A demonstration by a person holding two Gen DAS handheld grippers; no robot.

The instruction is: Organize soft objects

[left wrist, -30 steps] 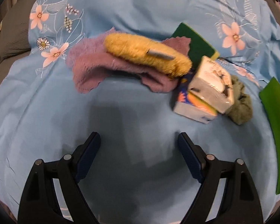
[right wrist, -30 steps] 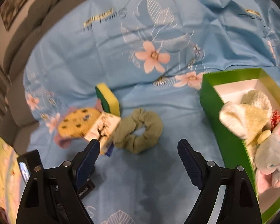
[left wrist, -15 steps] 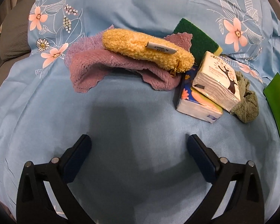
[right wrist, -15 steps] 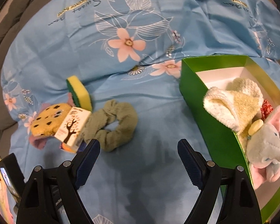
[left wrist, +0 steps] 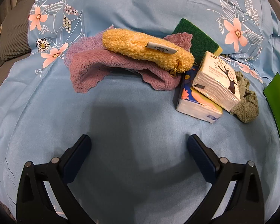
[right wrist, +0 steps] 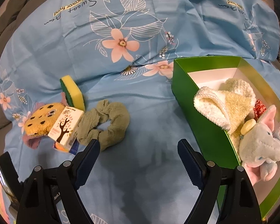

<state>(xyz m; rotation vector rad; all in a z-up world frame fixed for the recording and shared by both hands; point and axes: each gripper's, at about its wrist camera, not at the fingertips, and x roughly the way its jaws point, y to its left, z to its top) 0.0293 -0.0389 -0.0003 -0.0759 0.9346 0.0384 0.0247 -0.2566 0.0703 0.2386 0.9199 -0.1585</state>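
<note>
While the left gripper hangs over bare blue sheet, its jaws have just been opening and now stand spread wide with nothing between them. Ahead of it in the left wrist view, a nubbly yellow pouch lies atop a crumpled mauve knit cloth, its long axis running from upper left to lower right, zipper end toward the right. A flat white tag sits on its top. Behind its right end a green scouring sponge shows a yellow foam edge. Just right of the pouch, a white wrapped tissue pack printed with a tree leans tilted on a second, blue-flowered pack. A crinkled olive scrunchie touches the white pack's right side. A green box edge cuts in at far right.

From the right wrist view, the right gripper also stands spread and empty above the sheet, between pile and box. The scrunchie, a loose ring, lies just off the left fingertip. Left of it sit the white pack, the spotted pouch and the sponge, standing on edge. At right, the glossy green box, white inside, holds a folded cream terry towel and a grey-and-pink plush elephant.
</note>
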